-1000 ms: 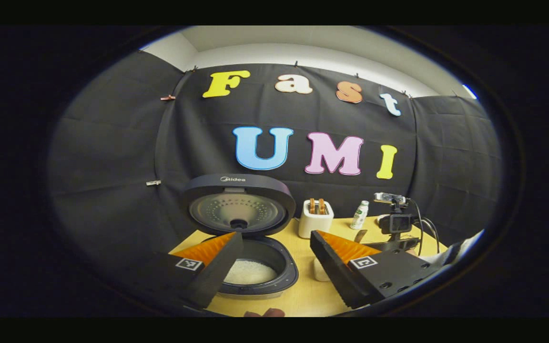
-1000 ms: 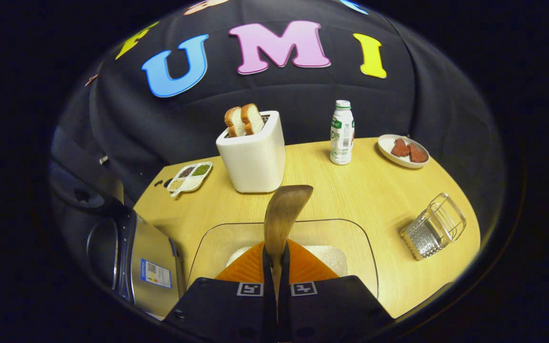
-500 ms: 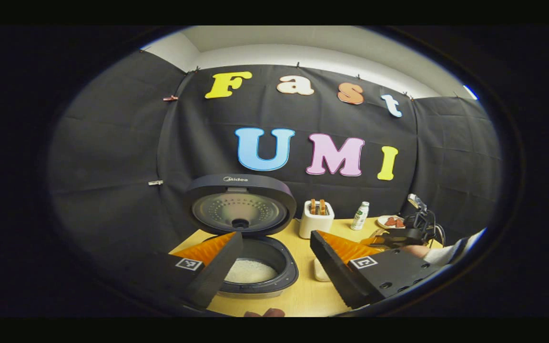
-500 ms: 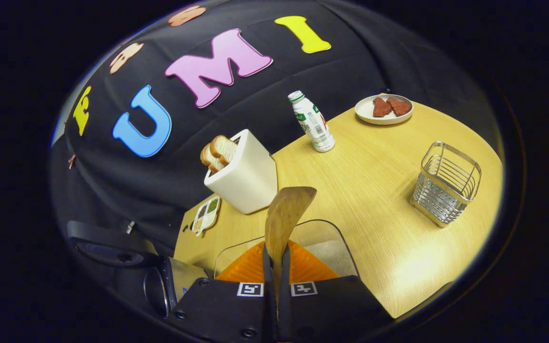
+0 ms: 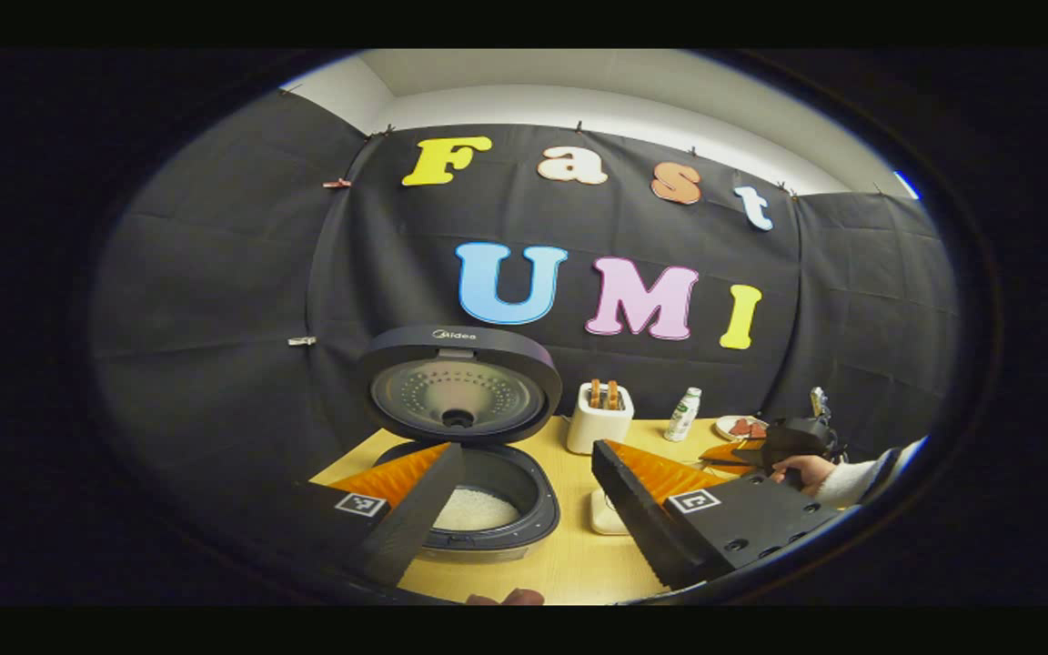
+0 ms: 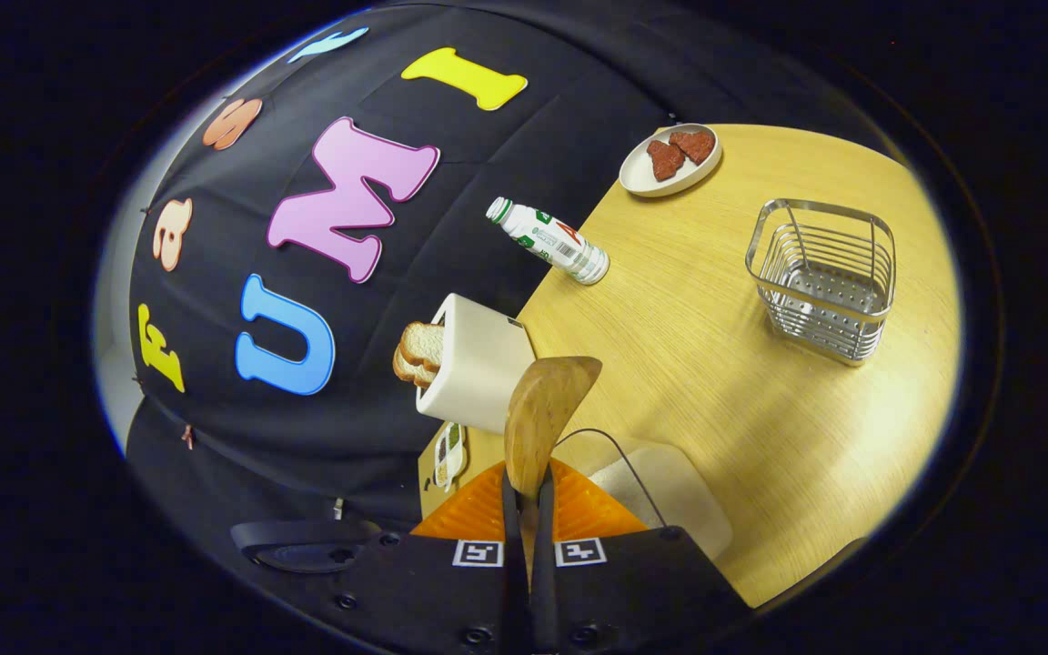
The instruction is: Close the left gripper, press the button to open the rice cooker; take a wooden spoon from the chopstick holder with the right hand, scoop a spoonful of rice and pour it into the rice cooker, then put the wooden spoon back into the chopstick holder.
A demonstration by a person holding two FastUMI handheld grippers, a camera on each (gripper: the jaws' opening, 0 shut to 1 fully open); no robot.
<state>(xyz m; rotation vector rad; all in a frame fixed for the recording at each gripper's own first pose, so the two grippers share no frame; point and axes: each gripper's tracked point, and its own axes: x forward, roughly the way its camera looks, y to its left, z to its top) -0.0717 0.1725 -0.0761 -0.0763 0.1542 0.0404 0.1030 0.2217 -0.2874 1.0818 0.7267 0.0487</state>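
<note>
Wooden spoon sits clamped between right gripper fingers, bowl projecting forward.

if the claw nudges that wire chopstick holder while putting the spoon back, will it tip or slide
The wire chopstick holder looks empty and mostly open mesh, so it is probably light and would slide on the smooth table rather than resist. Its squat, square shape suggests tipping is less likely. The wooden spoon looks rigid, so any knock passes straight through.

You've got a smooth wooden spoon over a pale wood-grain table, a shiny metal wire holder, a matt white toaster, and a glossy dark plastic cooker with a metal-lined lid.
</note>
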